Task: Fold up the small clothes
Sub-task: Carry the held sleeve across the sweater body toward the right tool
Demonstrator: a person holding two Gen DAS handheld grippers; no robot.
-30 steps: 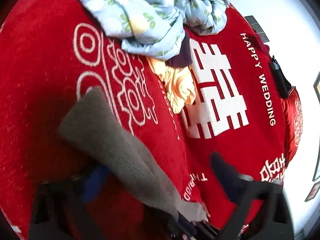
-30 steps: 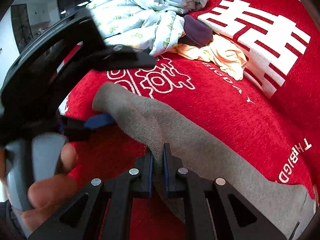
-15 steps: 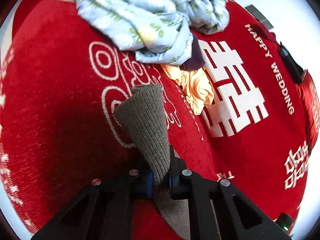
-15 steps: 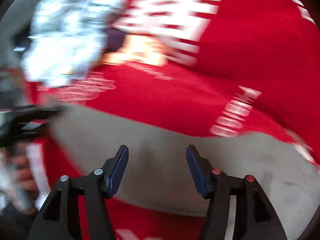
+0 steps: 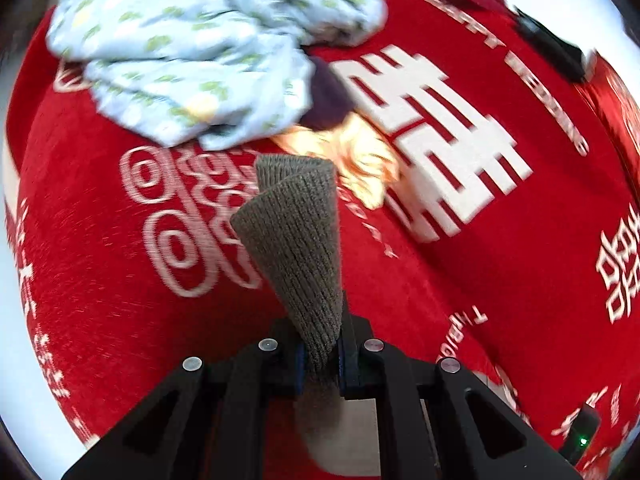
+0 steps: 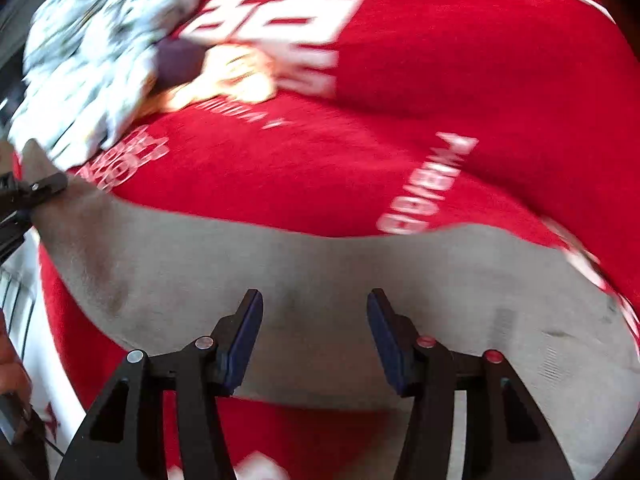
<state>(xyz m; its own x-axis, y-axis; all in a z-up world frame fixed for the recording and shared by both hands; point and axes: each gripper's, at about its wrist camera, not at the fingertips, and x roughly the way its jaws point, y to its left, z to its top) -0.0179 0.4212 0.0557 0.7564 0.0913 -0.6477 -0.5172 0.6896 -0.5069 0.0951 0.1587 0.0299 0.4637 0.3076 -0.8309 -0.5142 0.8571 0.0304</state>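
Grey knit sock (image 5: 298, 240) — ribbed, stretched long, left gripper (image 5: 319, 354) pinching end.

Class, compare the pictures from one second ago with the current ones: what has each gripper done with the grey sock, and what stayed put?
The right gripper, shut on the grey sock a second ago, has let go; its jaws now stand open above it. The left gripper, open before, has clamped one end and lifted it. The pile of blue floral clothes and the red cloth are unchanged.
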